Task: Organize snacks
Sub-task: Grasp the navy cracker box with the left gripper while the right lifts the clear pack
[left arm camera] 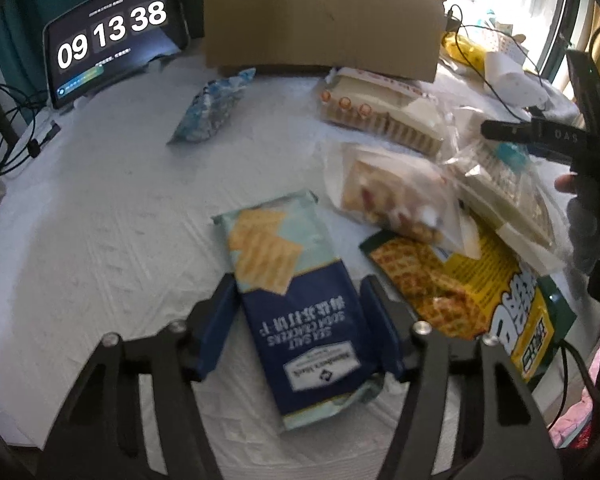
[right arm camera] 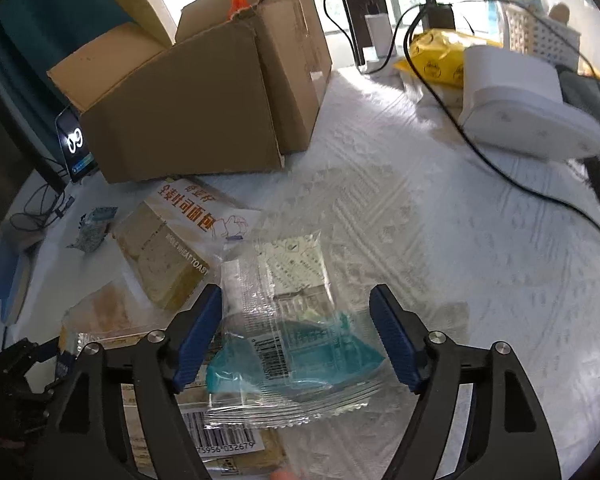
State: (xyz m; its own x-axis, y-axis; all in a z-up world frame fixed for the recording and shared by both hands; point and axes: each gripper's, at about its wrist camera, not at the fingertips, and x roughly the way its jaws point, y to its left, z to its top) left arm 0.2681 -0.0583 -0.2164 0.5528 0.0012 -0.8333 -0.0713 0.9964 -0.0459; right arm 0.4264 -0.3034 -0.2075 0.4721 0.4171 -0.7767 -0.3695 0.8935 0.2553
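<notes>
A sea salt soda cracker pack (left arm camera: 300, 320), navy and pale green, lies on the white cloth between my left gripper's (left arm camera: 298, 280) blue pads, which press on its two long edges. In the right wrist view a clear plastic packet (right arm camera: 296, 336) with a teal print lies between the wide-apart fingers of my right gripper (right arm camera: 296, 292). That gripper is open and its pads stand clear of the packet. The open cardboard box (left arm camera: 320, 28) (right arm camera: 188, 112) stands at the back of the table.
Nearby lie a whole wheat toast pack (right arm camera: 168, 256) (left arm camera: 380, 112), a clear bag of pastries (left arm camera: 392, 196), a yellow-green waffle bag (left arm camera: 460, 292) and a blue-white packet (left arm camera: 208, 112). A tablet clock (left arm camera: 112, 36) stands back left. A white device (right arm camera: 528, 108) and black cables (right arm camera: 480, 152) lie at right.
</notes>
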